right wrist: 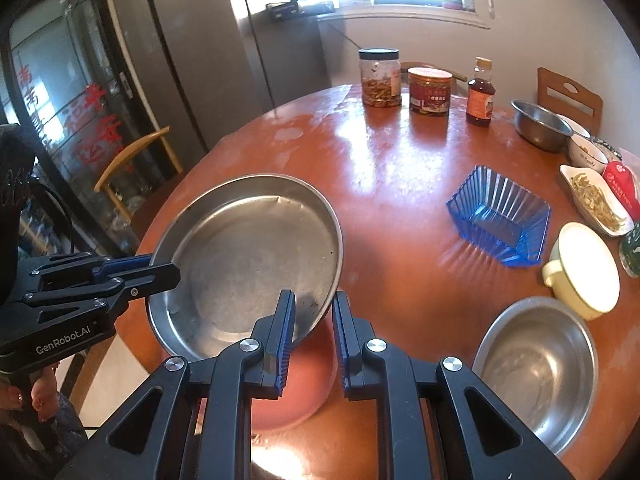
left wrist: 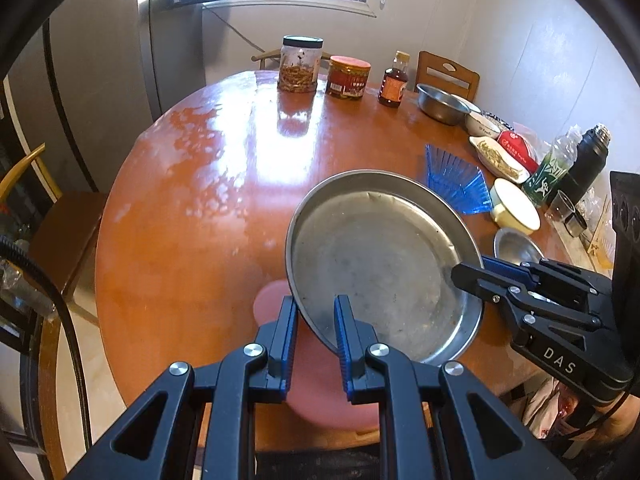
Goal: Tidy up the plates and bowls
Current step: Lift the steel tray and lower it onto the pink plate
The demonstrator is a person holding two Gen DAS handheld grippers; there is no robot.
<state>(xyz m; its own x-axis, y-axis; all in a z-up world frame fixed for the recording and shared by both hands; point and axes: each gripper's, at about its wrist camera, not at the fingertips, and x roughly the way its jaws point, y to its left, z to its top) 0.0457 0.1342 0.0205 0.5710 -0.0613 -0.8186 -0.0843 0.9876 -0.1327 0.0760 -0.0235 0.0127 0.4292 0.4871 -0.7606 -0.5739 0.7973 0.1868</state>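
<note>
While a large steel plate is held tilted above the round wooden desk, its rim is pinched on both sides: the left gripper is closed on the near-left edge, the right gripper on the opposite edge, each pair of jaws drawn narrow around the thin metal. A pink bowl is seen directly beneath the plate, resting on the desk at its near edge. Just to the right, an empty steel bowl is set, with a cream cup behind it. Further back, a blue ribbed plastic dish is placed near the middle of the desk. At the far rim, two jars and a bottle are lined up, with another steel bowl to their right.
</note>
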